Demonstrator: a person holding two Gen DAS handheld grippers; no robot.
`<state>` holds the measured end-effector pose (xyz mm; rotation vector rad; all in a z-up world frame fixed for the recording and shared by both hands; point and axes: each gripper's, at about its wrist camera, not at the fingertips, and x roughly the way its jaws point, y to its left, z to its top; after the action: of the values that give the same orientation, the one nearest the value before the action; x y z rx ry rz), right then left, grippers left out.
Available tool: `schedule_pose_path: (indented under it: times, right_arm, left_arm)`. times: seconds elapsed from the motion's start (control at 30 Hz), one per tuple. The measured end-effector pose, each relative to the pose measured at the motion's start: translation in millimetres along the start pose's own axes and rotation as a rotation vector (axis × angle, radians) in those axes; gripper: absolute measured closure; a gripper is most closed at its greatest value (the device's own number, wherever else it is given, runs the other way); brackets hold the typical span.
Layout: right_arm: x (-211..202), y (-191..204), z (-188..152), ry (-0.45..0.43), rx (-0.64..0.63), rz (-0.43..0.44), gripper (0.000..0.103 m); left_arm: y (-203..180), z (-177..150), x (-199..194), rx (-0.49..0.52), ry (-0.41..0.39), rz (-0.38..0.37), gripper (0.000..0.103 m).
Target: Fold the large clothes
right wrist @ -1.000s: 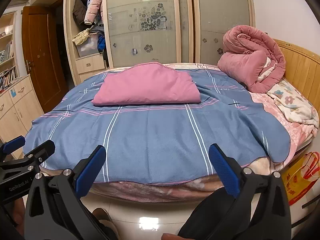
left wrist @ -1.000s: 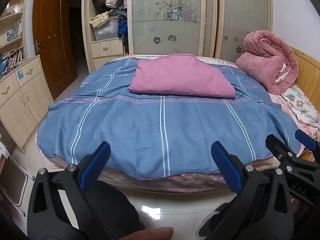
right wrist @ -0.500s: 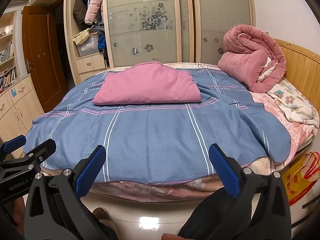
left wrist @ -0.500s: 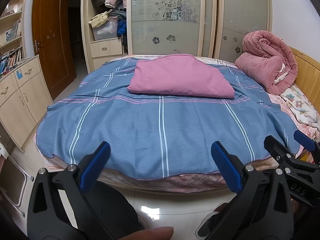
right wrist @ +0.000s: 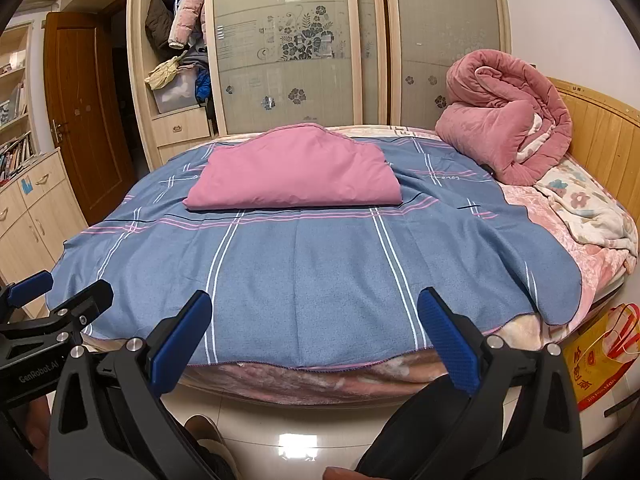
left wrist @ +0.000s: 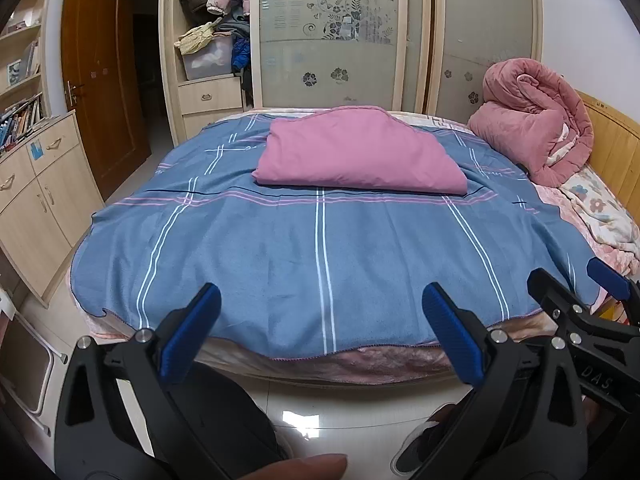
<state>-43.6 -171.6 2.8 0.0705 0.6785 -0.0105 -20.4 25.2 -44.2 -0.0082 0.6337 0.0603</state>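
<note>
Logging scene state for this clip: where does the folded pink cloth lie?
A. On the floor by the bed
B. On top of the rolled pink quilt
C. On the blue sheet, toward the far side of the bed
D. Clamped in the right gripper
C: the pink cloth rests flat on the blue sheet, apart from the quilt; both grippers are open and empty.

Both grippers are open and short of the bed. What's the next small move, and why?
Probably bring both grippers forward and down to the near hem of the blue sheet. The left gripper and right gripper are open, hold nothing, and hang over the floor short of that hem. The folded pink cloth lies farther back, so it looks done.
</note>
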Motion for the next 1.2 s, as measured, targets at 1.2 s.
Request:
schedule_pose_path:
  times: [1.2]
  right_arm:
    - [12.3,-3.3,-4.0,0.023,0.0,-0.003,0.001]
  left_arm:
    - [-5.0,-3.2,8.0,0.01,0.017,-0.009,0.002]
